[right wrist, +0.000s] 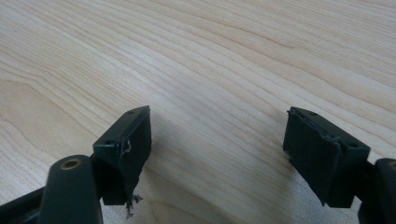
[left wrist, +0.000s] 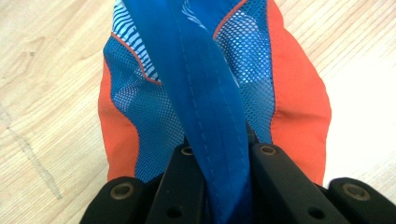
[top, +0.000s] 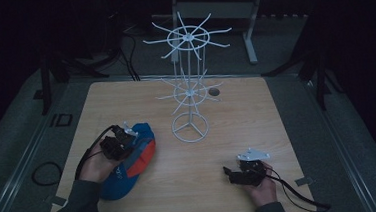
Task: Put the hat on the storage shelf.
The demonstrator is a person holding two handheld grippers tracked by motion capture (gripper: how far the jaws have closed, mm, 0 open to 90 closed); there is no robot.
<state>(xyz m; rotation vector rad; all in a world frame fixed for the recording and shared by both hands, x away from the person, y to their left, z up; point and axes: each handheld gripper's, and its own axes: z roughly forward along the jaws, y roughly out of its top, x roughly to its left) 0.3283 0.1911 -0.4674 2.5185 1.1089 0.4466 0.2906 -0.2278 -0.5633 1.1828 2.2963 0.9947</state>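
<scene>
A blue and orange cap (top: 132, 162) lies on the wooden table (top: 238, 132), to the lower left of the white wire rack (top: 189, 93). Its long axis runs on a diagonal in the high view, one end pointing up toward the rack's ring base and the other down toward the person's left sleeve (top: 78, 209). In the left gripper view the cap shows blue mesh panels with orange side panels and a smooth blue band (left wrist: 210, 93) running down its middle.

The left gripper (top: 123, 140) sits over the end of the cap nearest the rack, its jaws pressed together on that blue band, which passes between them. The left hand (top: 97, 165) holds it from below.

The right gripper (top: 233, 175) rests low over bare wood, to the lower right of the rack and well apart from the cap; its jaws stand spread wide with nothing between them. The right hand (top: 261, 181) grips it, and a black cable (top: 302, 198) trails off toward the table's near right corner.

The rack stands upright beyond the middle of the table, with two tiers of radiating arms. The table is light wood with clear grain. Around it the room is dark, with grey floor and cables (top: 127, 55) behind the rack.
</scene>
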